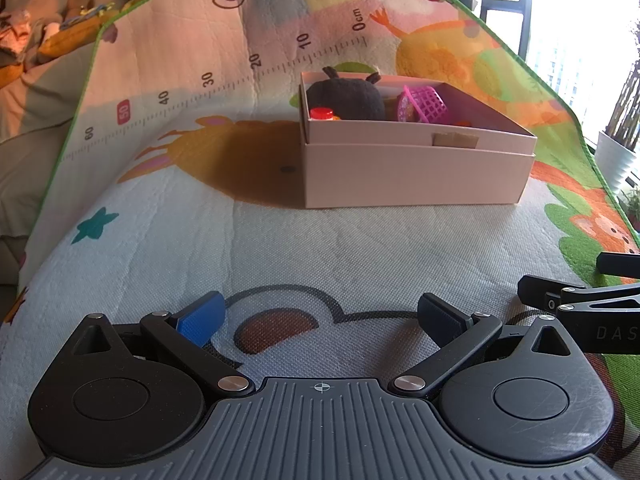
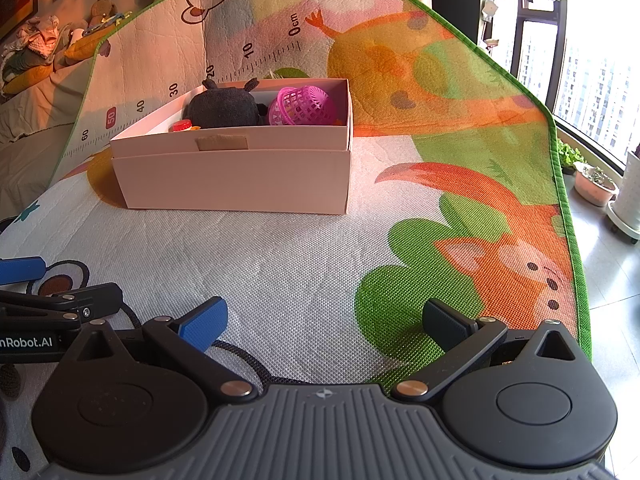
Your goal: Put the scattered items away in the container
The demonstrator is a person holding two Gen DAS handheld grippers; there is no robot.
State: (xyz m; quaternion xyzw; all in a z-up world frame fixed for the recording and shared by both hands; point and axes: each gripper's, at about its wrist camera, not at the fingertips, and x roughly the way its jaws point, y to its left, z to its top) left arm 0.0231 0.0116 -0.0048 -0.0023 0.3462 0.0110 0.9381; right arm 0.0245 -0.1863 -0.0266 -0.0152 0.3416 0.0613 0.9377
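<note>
- Left wrist view: the left gripper (image 1: 320, 320) is held low over the play mat (image 1: 280, 240) with its blue-padded fingers (image 1: 202, 320) spread wide; nothing is pinched between them.
- The white cardboard box (image 1: 416, 176) is seen ahead on the mat, well apart from the fingertips. A black plush toy (image 1: 346, 98), a pink plastic basket (image 1: 426, 104) and a red-capped bottle (image 1: 322, 113) are contained in it.
- No loose item is seen on the mat in this view, so the collecting stage is judged to be finished or nearly so.
- Part of the right gripper (image 1: 580, 300) is visible at the right edge, just beside the left one.
- Right wrist view: the right gripper (image 2: 324, 320) is likewise held low and back from the box (image 2: 240, 180), its fingers (image 2: 206, 322) spread apart and empty.
- The same plush toy (image 2: 224, 108), basket (image 2: 302, 106) and red cap (image 2: 183, 125) are seen below the rim; a strip of brown tape (image 2: 222, 143) is fixed to the near wall.
- The left gripper (image 2: 48, 296) lies at the left edge. Both tools are presumably parked side by side, clear of the box.
</note>
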